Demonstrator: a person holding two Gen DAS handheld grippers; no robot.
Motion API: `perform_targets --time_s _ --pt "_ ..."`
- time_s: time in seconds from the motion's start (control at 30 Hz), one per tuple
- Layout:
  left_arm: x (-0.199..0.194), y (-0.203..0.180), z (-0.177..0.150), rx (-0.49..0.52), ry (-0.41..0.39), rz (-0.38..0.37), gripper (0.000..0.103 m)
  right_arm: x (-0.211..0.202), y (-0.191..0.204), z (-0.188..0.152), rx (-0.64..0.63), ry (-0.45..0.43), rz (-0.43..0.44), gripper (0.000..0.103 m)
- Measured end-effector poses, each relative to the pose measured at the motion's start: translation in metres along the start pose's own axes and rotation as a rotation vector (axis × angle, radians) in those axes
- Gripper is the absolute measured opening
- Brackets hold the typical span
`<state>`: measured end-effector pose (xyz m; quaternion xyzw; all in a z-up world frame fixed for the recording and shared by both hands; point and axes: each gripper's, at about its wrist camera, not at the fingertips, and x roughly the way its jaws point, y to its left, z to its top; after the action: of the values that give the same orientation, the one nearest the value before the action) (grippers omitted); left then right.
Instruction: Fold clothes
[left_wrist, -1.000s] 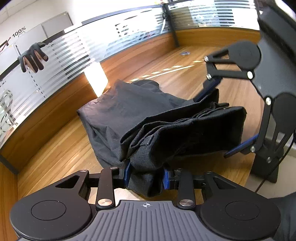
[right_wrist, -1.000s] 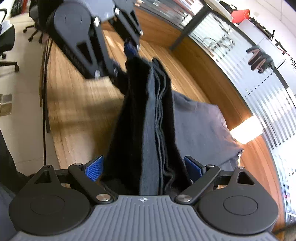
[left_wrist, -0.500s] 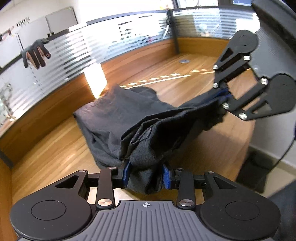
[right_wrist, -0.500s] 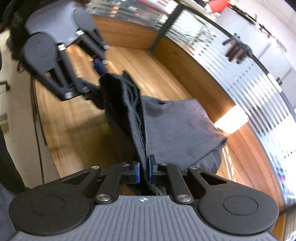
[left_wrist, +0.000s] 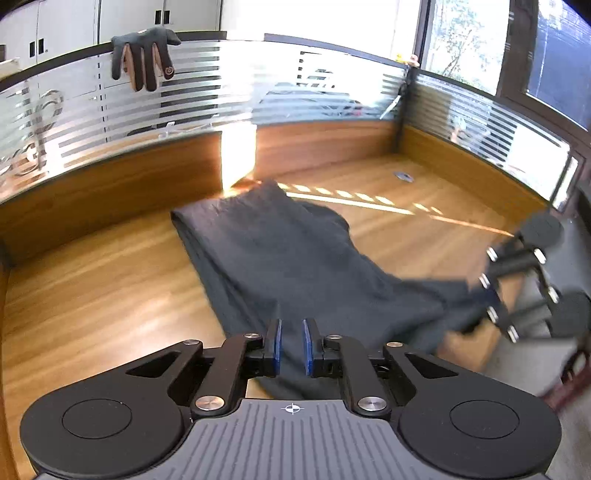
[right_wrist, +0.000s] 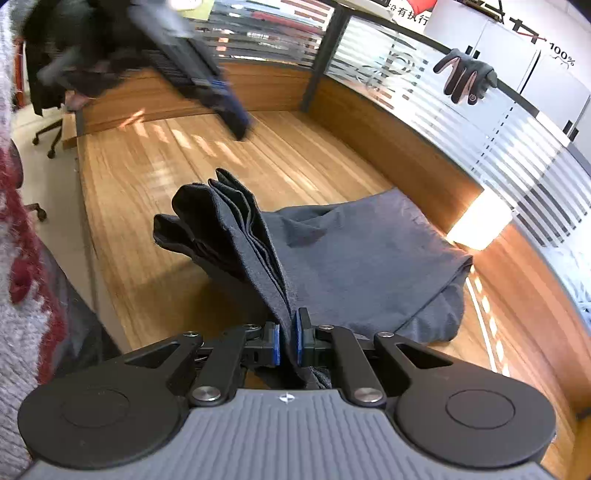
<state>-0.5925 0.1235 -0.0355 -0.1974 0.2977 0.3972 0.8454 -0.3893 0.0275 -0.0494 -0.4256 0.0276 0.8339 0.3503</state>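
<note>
Wooden desk (right_wrist: 140, 206); right hand-held gripper (right_wrist: 286, 338) downtilted, pinching dark garment (right_wrist: 354, 254); left hand-held gripper (left_wrist: 290, 345) closing, empty.

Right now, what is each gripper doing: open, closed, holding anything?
Left gripper: jaws closing, a narrow gap left, nothing gripped; the dark garment lies beyond it.
Right gripper: closed on the garment's bunched edge.

"100%" in black on white wall panel (right_wrist: 561, 59), top right of right wrist view. Red banner (right_wrist: 413, 7) with white Chinese characters, cropped, partly legible. Power symbol on hanging glove (right_wrist: 466, 77).
</note>
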Motion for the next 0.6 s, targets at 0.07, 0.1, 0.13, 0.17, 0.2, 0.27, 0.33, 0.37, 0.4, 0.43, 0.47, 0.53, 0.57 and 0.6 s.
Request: perform_targets --time_s 0.07,0.1,0.13,0.17,0.2,0.27,0.33,0.37,0.4,0.43,0.47,0.53,0.57,0.6 --pt "0.021 0.001 0.007 0.014 0.009 -0.023 0.013 0.0 0.0 -0.001 0.002 0.003 0.004 0.008" --pt "0.031 0.002 0.011 0.021 0.014 -0.034 0.012 0.0 0.0 -0.001 0.005 0.004 0.004 0.008" --pt "0.042 0.002 0.014 0.029 0.019 -0.045 0.012 0.0 0.0 -0.001 0.01 0.005 0.001 0.008" --pt "0.052 0.002 0.017 0.041 0.028 -0.064 0.012 0.001 0.001 -0.001 0.015 0.007 -0.003 0.008" --pt "0.062 0.002 0.019 0.054 0.038 -0.083 0.012 0.001 0.002 -0.001 0.021 0.009 -0.008 0.008" --pt "0.084 0.002 0.023 0.081 0.068 -0.123 0.012 0.002 0.003 -0.001 0.032 0.013 -0.016 0.008" --pt "0.103 0.003 0.023 0.102 0.097 -0.149 0.012 0.003 0.005 -0.001 0.04 0.017 -0.025 0.008" --pt "0.113 0.005 0.022 0.104 0.115 -0.153 0.012 0.004 0.007 -0.002 0.043 0.018 -0.03 0.008" --pt "0.122 0.006 0.021 0.106 0.133 -0.155 0.012 0.004 0.008 -0.003 0.046 0.019 -0.034 0.008" --pt "0.13 0.009 0.019 0.107 0.15 -0.149 0.012 0.004 0.008 -0.004 0.047 0.021 -0.038 0.008" --pt "0.136 0.012 0.016 0.107 0.169 -0.132 0.012 0.004 0.009 -0.005 0.047 0.023 -0.043 0.008" --pt "0.142 0.018 0.01 0.114 0.198 -0.081 0.012 0.005 0.012 -0.006 0.037 0.031 -0.052 0.008" --pt "0.144 0.024 0.005 0.104 0.213 -0.061 0.012 0.005 0.014 -0.006 0.035 0.034 -0.054 0.008" --pt "0.145 0.029 0.0 0.097 0.226 -0.048 0.012 0.005 0.015 -0.006 0.035 0.036 -0.057 0.008"
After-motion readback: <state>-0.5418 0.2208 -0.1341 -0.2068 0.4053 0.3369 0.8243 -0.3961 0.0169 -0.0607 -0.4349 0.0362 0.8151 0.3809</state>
